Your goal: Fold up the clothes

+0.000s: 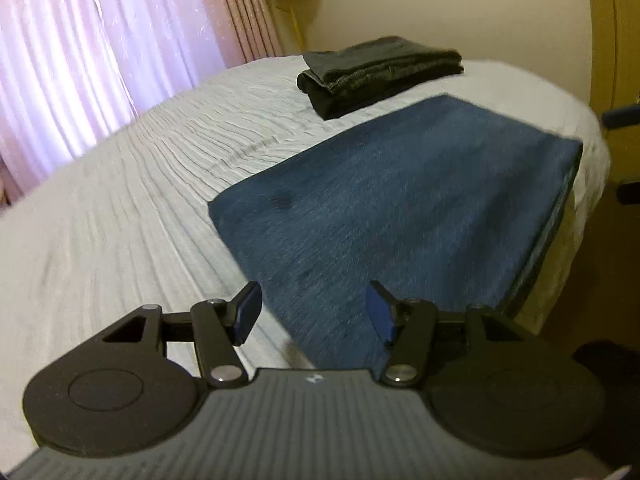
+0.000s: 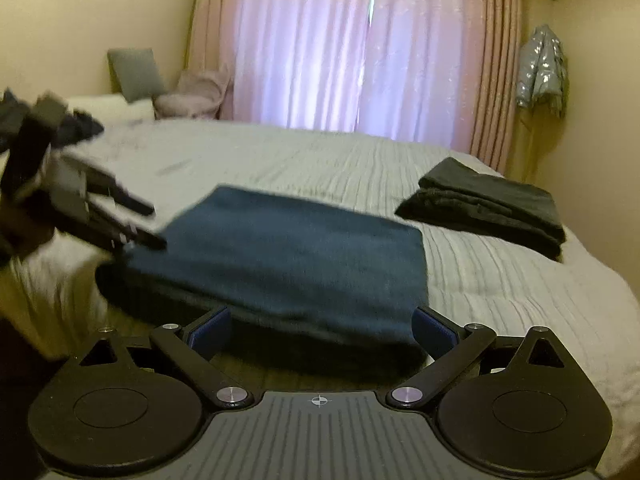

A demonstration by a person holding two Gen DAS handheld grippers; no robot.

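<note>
Blue cloth (image 2: 280, 256) lies folded flat at bed (image 1: 120, 208) edge, near black folded pile (image 2: 488, 204). Left gripper (image 1: 312, 316) & right gripper (image 2: 322, 330): fingers spread, holding nothing, probably fold is finished.

Bare bedspread (image 1: 120, 208) beside blue towel (image 1: 400, 208)

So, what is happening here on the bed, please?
A person is folding clothes on a bed with a gripper in each hand. A blue garment lies folded flat near the bed's edge, and a dark folded pile sits further back. Both the left gripper and the right gripper are open and hold nothing; the left one is near the blue garment's corner.
</note>
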